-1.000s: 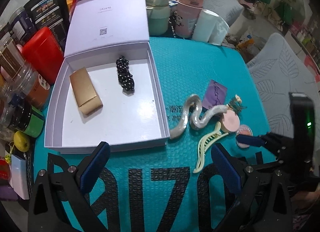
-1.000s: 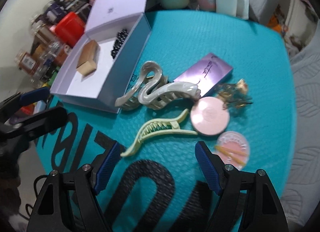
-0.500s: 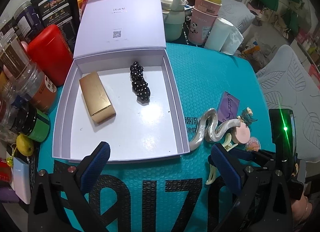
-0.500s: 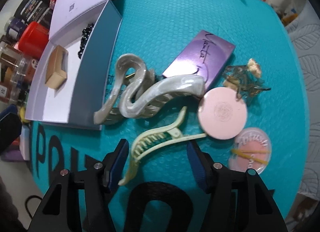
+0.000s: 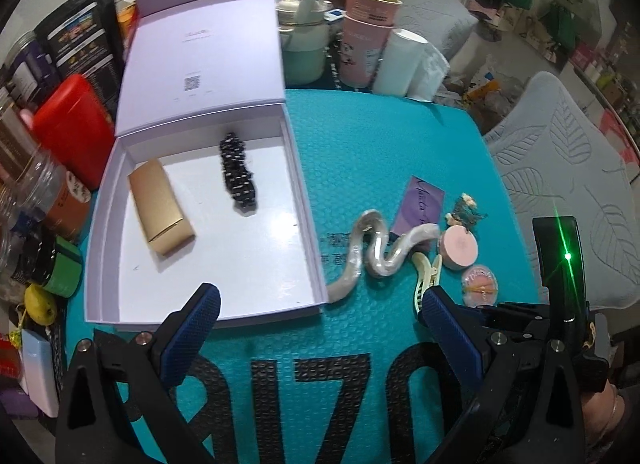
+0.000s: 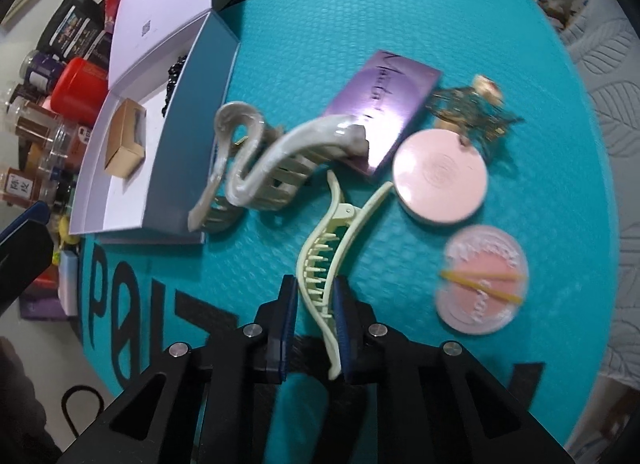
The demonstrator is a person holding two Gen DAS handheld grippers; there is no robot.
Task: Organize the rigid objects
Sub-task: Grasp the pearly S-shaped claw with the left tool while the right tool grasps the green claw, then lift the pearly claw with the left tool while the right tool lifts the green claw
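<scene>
A teal mat (image 5: pixel 360 136) fills the middle of both views; an open white box (image 5: pixel 224 260) sits on its left part in the left wrist view, lid (image 5: pixel 200 60) up toward the top; inside the box lie a gold carton (image 5: pixel 160 208) on the left and a black beaded clip (image 5: pixel 238 174) near the top middle, apart from each other; the left gripper (image 5: pixel 316 328) hangs low in its frame, over the box's near edge, jaws wide apart with nothing between them; the right gripper (image 6: pixel 316 308) is at the bottom middle of its frame, jaws clamped on the tail of the green clip (image 6: pixel 332 248), whose other end points up the frame; a big pearly clip (image 6: pixel 260 160) lies just above it, next to the box wall; a purple card (image 6: pixel 384 108) sits upper middle, under the pearly clip's tip; a pink disc (image 6: pixel 440 176) lies right of the green clip; a clear round case (image 6: pixel 480 288) lies at lower right; a small gold hairpin (image 6: pixel 476 112) sits at upper right, touching the pink disc.
</scene>
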